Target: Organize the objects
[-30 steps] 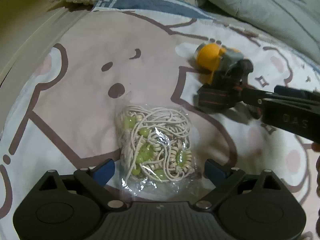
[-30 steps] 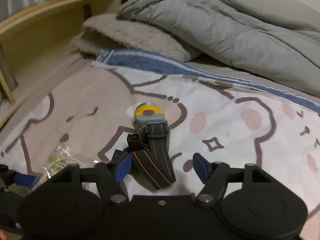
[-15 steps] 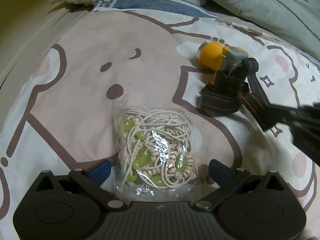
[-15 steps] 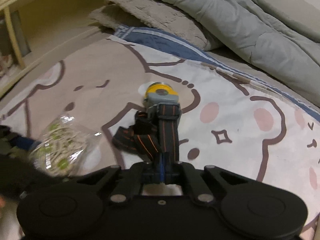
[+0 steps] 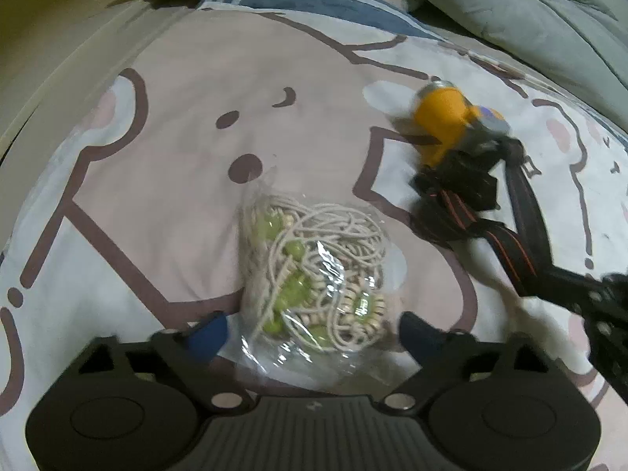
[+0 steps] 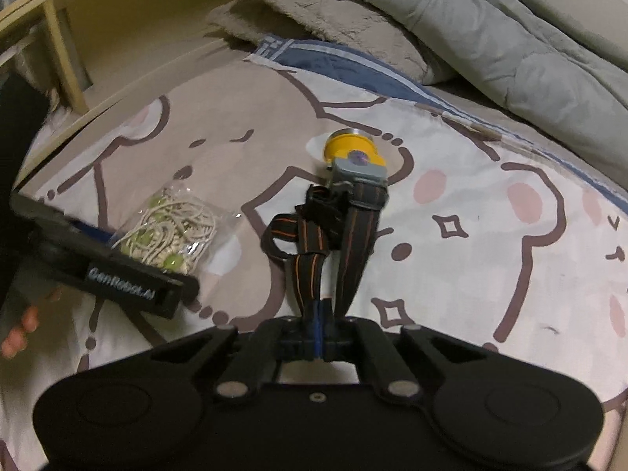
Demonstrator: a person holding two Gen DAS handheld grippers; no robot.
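A clear plastic bag (image 5: 314, 282) of beige cord and green beads lies on the cartoon-print bedsheet (image 5: 176, 157). My left gripper (image 5: 314, 333) points down over its near end. Its jaws are closing, with the bag between the blue fingertips (image 5: 208, 333), and I see no firm press on the plastic. To the right lies a yellow and grey headlamp (image 6: 355, 157) with a black, orange-striped strap (image 6: 353, 227). My right gripper (image 6: 320, 322) is shut on a loop of that strap, which runs taut up to the lamp.
A grey duvet (image 6: 490, 39) and a fluffy beige blanket (image 6: 333, 27) are heaped at the far end of the bed. A wooden bed frame (image 6: 62, 51) runs along the left side. A person's fingers (image 6: 15, 333) show at the left edge.
The right gripper shut on the headlamp strap and pulled it taut, tilting the lamp. The left gripper's jaws first widened, then narrowed around the bag.
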